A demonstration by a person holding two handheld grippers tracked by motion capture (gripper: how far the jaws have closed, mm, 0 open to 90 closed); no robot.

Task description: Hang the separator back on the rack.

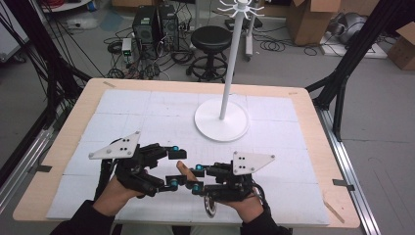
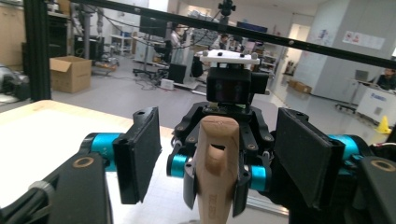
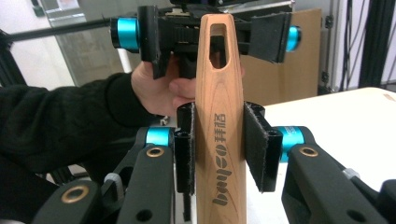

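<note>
A wooden handle with a slot near its tip and dark printed lettering stands clamped between the pads of my right gripper, which is shut on it. A round metal end shows below the right hand. In the high view my right gripper is near the table's front edge. My left gripper faces it, open, its pads on either side of the handle's tip and apart from it. In the left gripper view the handle rises between the wide-open pads.
A white stand with a round base and a tall pole topped by hooks rises at the table's middle back. The table is covered with white sheets. A stool and cartons sit on the floor beyond.
</note>
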